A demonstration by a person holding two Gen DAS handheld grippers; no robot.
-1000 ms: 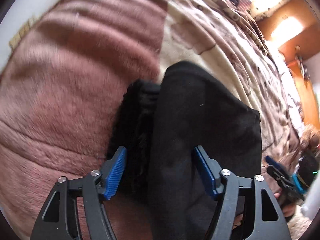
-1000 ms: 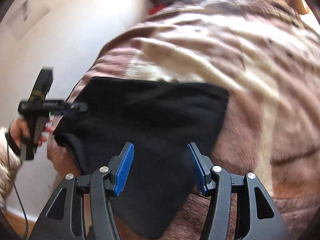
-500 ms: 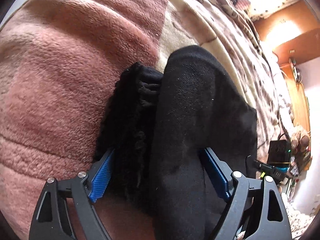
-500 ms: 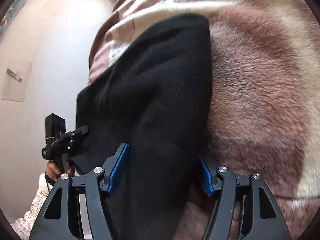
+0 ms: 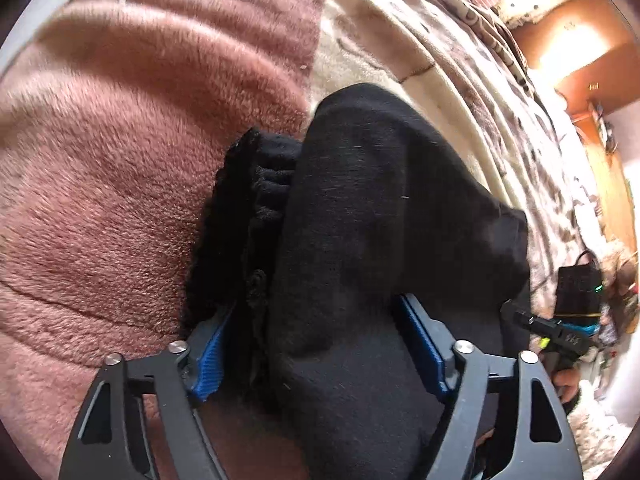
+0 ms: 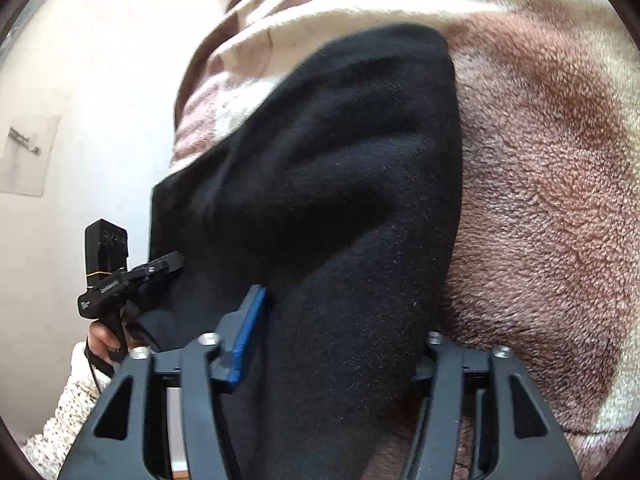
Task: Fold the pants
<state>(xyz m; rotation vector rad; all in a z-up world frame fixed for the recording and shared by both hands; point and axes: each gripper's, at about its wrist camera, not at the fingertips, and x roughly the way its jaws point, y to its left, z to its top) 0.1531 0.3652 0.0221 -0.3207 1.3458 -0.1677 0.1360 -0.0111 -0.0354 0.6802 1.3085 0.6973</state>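
Note:
The black pants (image 5: pixel 380 220) lie folded in a thick bundle on a pink, brown and cream fleece blanket (image 5: pixel 120 160). My left gripper (image 5: pixel 314 352) straddles one end of the bundle. Its jaws are closing, one blue pad (image 5: pixel 208 360) sunk into the ribbed waistband and the other tucked against the fold. My right gripper (image 6: pixel 340 320) straddles the other end of the pants (image 6: pixel 340 180). Its jaws are closing too, the left blue pad (image 6: pixel 244 336) pressed into the cloth and the right pad hidden under it.
The blanket (image 6: pixel 540 200) covers a bed that ends at a white wall (image 6: pixel 80 80). A hand (image 6: pixel 102 336) in a speckled knit sleeve (image 6: pixel 68 404) holds the other gripper's handle. Wooden furniture (image 5: pixel 600 184) stands beyond the bed's far side.
The right gripper has dropped and rolled onto the end of the pants. Both sets of jaws widened around the cloth, then closed in on it. The left gripper has hardly shifted.

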